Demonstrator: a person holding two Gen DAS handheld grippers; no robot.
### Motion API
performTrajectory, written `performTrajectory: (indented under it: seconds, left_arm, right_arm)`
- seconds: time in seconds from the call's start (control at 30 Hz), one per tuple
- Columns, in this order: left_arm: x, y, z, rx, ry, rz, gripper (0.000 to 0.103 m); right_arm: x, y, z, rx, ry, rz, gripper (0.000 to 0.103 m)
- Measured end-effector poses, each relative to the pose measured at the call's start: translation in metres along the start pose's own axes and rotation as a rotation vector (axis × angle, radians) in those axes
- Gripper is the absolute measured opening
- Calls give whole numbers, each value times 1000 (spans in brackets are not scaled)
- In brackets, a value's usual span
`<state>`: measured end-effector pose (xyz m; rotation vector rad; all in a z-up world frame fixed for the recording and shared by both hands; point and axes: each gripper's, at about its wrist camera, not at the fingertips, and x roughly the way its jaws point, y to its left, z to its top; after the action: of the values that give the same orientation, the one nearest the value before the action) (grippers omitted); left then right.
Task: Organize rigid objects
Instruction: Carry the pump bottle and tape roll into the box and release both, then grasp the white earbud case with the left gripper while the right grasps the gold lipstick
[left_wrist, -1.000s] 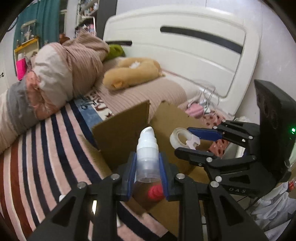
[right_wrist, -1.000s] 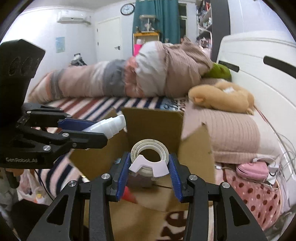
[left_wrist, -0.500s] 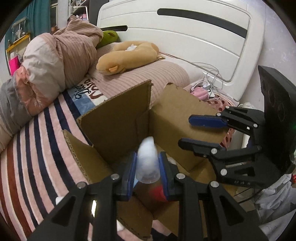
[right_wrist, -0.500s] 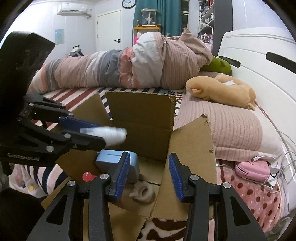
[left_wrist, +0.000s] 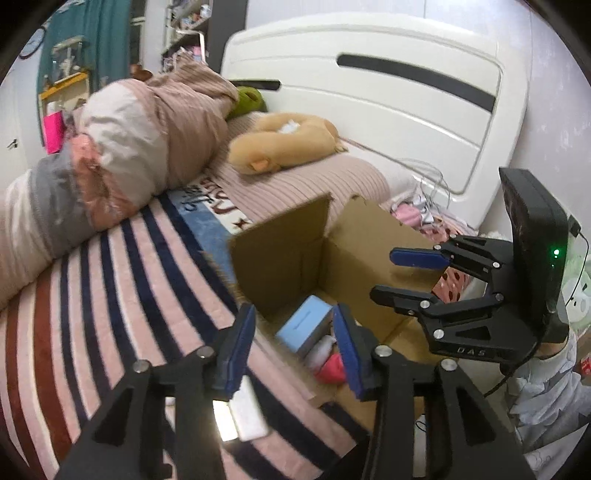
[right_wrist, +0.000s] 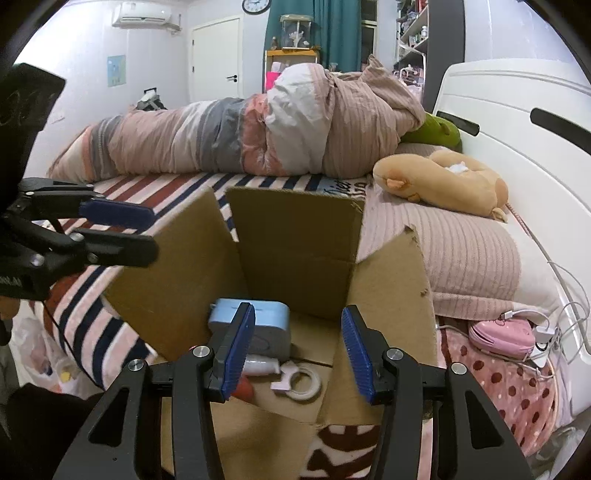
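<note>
An open cardboard box (left_wrist: 288, 254) (right_wrist: 295, 240) stands on the bed. Inside lie a light blue box (left_wrist: 304, 323) (right_wrist: 264, 317), a white pump bottle (right_wrist: 260, 366) with a red part (left_wrist: 332, 367), and a white tape roll (right_wrist: 304, 384). My left gripper (left_wrist: 293, 350) is open and empty above the box's near edge; it also shows in the right wrist view (right_wrist: 122, 230). My right gripper (right_wrist: 297, 354) is open and empty above the box, and shows in the left wrist view (left_wrist: 410, 275).
A striped blanket (left_wrist: 110, 295) covers the bed, with a rolled quilt (right_wrist: 258, 136), a tan plush toy (right_wrist: 443, 181) and a white headboard (left_wrist: 406, 103). A pink case with cables (right_wrist: 502, 332) lies right of the box. A white flat item (left_wrist: 247, 413) lies under my left gripper.
My left gripper opened and let the pump bottle drop into the box. My right gripper earlier released the tape roll into the box. Both grippers have pulled back a little.
</note>
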<state>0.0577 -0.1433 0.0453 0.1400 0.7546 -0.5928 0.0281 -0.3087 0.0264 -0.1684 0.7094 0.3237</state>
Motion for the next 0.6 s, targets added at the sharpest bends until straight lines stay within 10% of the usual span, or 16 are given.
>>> performTrajectory:
  seconds: [0.13, 0.6]
  left_arm:
    - [-32, 18, -12, -22, -46, 48, 59]
    - [-54, 124, -97, -167, -29, 134, 59]
  right_arm:
    - [-12, 19, 10, -22, -21, 20, 45]
    - [5, 151, 36, -129, -22, 232, 45]
